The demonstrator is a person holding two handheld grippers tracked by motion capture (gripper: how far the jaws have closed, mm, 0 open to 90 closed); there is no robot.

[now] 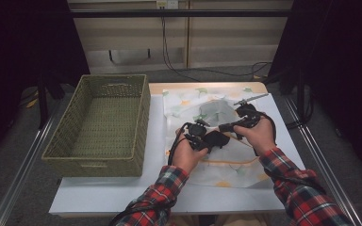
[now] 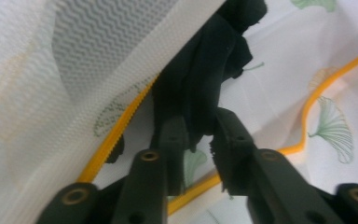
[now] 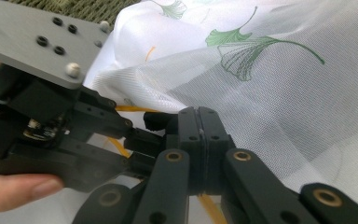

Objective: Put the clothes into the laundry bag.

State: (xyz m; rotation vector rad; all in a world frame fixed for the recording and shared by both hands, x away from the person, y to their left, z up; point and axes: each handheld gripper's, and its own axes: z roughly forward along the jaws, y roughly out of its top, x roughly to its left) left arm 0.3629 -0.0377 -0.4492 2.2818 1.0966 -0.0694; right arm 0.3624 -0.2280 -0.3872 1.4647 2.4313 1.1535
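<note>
A white mesh bag (image 1: 226,165) printed with green leaves and edged in yellow lies on the table. My right gripper (image 1: 224,127) is at the bag's middle; in the right gripper view its jaws (image 3: 198,116) are pressed together on the bag's yellow edge, with the mesh (image 3: 270,93) raised. My left gripper (image 1: 202,141) holds a black cloth (image 1: 217,139) just left of it. In the left gripper view the black cloth (image 2: 200,79) hangs between the pads of the left gripper (image 2: 200,128), under the lifted mesh (image 2: 98,42) and its yellow edge (image 2: 116,133).
A green woven basket (image 1: 115,77) stands on the table's left half, with nothing in it. White tabletop (image 1: 122,193) shows in front of it. Metal rails run along both sides of the table. The left gripper's grey plate (image 3: 37,42) sits close beside the right jaws.
</note>
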